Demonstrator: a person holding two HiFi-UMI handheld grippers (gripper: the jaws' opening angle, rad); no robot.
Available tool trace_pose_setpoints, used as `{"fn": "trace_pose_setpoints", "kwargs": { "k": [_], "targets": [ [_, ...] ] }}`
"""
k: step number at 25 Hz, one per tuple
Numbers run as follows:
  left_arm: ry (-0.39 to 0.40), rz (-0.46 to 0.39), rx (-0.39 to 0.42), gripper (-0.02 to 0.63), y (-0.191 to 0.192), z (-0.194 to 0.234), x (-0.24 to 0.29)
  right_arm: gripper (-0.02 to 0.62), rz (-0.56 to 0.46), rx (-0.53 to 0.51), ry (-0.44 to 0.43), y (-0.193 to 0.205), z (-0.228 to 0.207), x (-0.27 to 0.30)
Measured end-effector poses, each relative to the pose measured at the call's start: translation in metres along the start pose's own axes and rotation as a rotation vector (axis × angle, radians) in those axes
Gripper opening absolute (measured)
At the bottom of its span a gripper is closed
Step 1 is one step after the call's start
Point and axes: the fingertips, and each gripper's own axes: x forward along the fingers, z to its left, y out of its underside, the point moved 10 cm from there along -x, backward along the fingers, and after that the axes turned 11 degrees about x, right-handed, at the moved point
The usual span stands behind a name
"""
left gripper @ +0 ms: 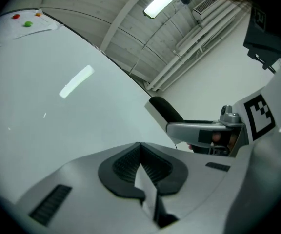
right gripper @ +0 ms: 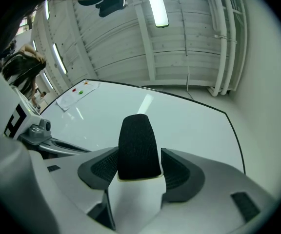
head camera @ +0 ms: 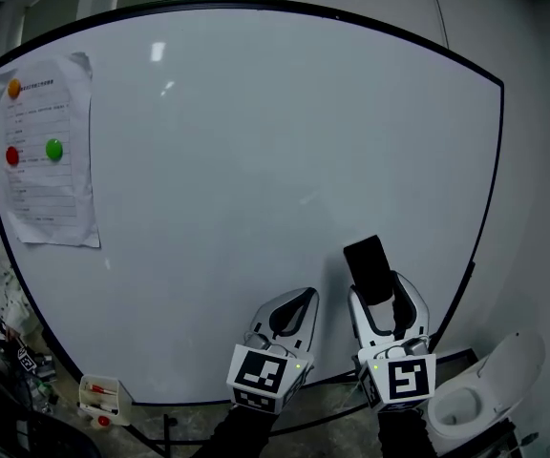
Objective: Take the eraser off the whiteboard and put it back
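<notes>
**Eraser in the right claw, low on the board**

On the far left of the whiteboard point(head camera: 256, 160) hangs a sheet of paper point(head camera: 51, 160) under coloured magnets, well apart from your work. Your left claw point(head camera: 299, 301) comes next: its jaws are pressed together with nothing between them. Just right of it, your right claw point(head camera: 382, 289) stands wide and is clamped on the eraser point(head camera: 367, 260), which sits before the board's lower right area.

The main risk, as I judge it, is the grip. You hold the eraser near one end, and most of it sticks out past the pads. Press it on the board at an angle and it may pivot or slip. Let go before it sits flat and it may drop.

The head view alone shows both claws side by side. Only the right gripper view shows the pads pinching the eraser's sides. The left gripper view gives its side profile. No view settles whether it touches the board.
</notes>
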Motion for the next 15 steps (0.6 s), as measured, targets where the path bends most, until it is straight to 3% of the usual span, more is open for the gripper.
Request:
{"fn": "trace_pose_setpoints", "kwargs": {
  "k": [9,15],
  "targets": [
    [-0.072,-0.002,0.053,0.006,-0.031,0.017,0.008,0.275,-0.012,0.076,-0.066,-0.025,-0.017,0.029],
    [-0.134,-0.028,0.085,0.006,-0.047,0.034,0.001,0.275,-0.029,0.063,-0.12,-0.05,-0.023,0.061]
  ]
}}
